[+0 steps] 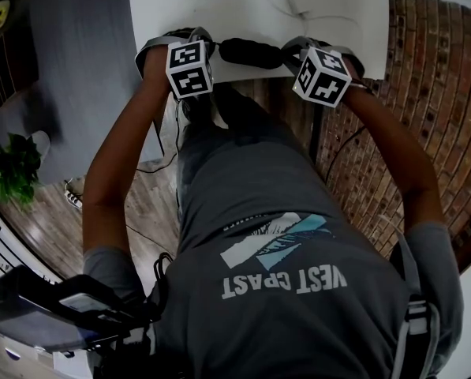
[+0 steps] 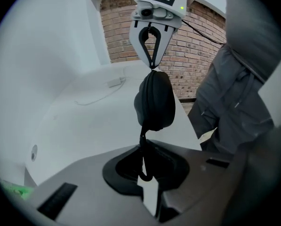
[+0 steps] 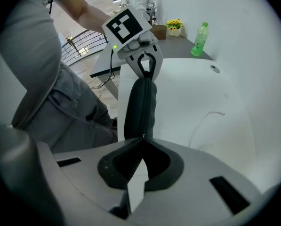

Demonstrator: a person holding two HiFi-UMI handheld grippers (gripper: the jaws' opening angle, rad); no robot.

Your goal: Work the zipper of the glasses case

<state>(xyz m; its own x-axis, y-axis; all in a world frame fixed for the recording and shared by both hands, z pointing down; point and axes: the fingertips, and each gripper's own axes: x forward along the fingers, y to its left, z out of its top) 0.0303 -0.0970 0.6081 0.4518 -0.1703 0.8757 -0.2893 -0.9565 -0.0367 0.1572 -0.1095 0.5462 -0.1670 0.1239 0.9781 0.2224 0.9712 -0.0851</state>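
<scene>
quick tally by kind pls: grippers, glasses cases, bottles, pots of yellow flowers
grippers: 2 (left gripper, right gripper)
glasses case: 1
green bottle: 1
pot of yellow flowers: 1
total: 5

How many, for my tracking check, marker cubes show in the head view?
2. One cube on the left gripper, left of the glasses case; the other cube on the right gripper, right of it. None seems hidden.

Black glasses case [image 3: 140, 108], one end in the right gripper's [image 3: 141, 139] closed jaws, the other in the left gripper's [image 3: 146, 75].
</scene>
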